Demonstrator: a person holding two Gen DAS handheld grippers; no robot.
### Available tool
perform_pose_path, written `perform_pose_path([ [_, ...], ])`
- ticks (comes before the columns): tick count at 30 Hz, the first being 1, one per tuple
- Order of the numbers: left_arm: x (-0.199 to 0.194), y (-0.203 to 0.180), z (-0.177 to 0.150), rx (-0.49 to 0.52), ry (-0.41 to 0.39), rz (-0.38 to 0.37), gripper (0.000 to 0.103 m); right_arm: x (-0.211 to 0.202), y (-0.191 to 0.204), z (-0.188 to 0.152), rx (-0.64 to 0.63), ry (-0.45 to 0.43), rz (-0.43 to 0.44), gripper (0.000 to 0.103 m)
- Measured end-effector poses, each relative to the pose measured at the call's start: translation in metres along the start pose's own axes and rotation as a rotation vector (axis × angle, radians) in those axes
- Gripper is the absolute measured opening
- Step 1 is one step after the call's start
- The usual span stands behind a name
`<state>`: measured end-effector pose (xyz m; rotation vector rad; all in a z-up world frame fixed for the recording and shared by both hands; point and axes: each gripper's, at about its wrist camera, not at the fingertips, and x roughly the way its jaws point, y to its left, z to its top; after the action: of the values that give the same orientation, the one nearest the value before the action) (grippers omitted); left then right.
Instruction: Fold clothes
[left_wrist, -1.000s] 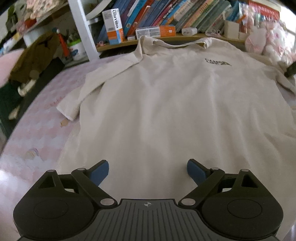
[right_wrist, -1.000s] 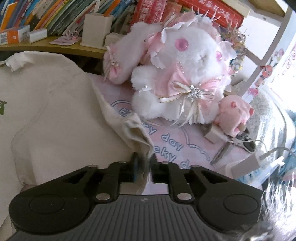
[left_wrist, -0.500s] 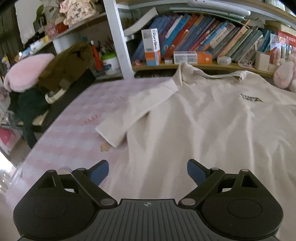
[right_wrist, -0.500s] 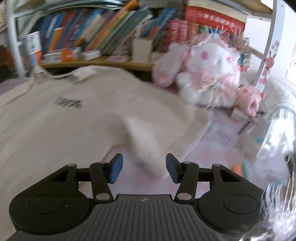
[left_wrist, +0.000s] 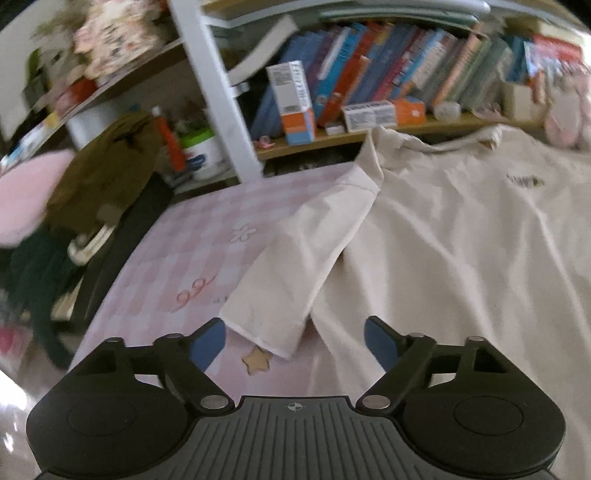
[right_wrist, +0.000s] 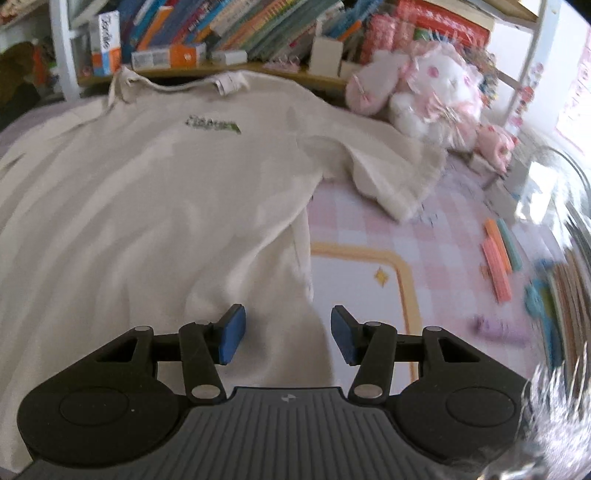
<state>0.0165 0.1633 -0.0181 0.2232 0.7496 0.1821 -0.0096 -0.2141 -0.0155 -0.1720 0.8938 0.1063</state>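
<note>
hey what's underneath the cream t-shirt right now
The t-shirt lies flat on a pink checked bedsheet, which shows on both sides of it. A star print peeks out beside the sleeve. Whatever else lies under the shirt is covered.

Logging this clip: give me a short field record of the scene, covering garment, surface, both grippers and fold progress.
garment: cream T-shirt, spread flat, front up
surface: pink checked bed cover
left sleeve: lying out flat on the cover
right sleeve: lying out, slightly rumpled
left gripper: open, sleeve cuff between its fingers, jaws just closing a little
right gripper: open, over the shirt's side edge, holding nothing
fold progress: none visible yet
</note>
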Motion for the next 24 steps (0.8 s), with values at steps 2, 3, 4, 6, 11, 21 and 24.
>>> perform_pose_path([
  [2,0.012,0.005,0.001,0.039,-0.004,-0.021,0.068,-0.006,0.009,-0.005,0.017,0.018,-0.039,0.049],
  [3,0.02,0.009,0.003,0.051,-0.005,-0.034,0.063,-0.007,0.012,-0.008,0.028,0.028,-0.06,0.049],
  [4,0.026,0.011,0.004,0.062,0.001,-0.047,0.057,-0.009,0.015,-0.011,0.038,0.037,-0.08,0.049],
  [6,0.041,0.016,0.007,0.091,0.015,-0.073,0.054,-0.011,0.022,-0.016,0.055,0.054,-0.122,0.049],
  [11,0.064,0.042,0.022,0.082,0.007,-0.113,0.003,-0.014,0.033,-0.022,0.081,0.073,-0.203,0.049],
  [21,0.143,0.19,0.135,-0.288,-0.05,-0.009,0.0,-0.016,0.048,-0.017,0.152,0.132,-0.216,0.048],
  [24,0.167,0.204,0.157,-0.299,-0.045,0.048,0.0,-0.017,0.052,-0.016,0.185,0.158,-0.198,0.048],
])
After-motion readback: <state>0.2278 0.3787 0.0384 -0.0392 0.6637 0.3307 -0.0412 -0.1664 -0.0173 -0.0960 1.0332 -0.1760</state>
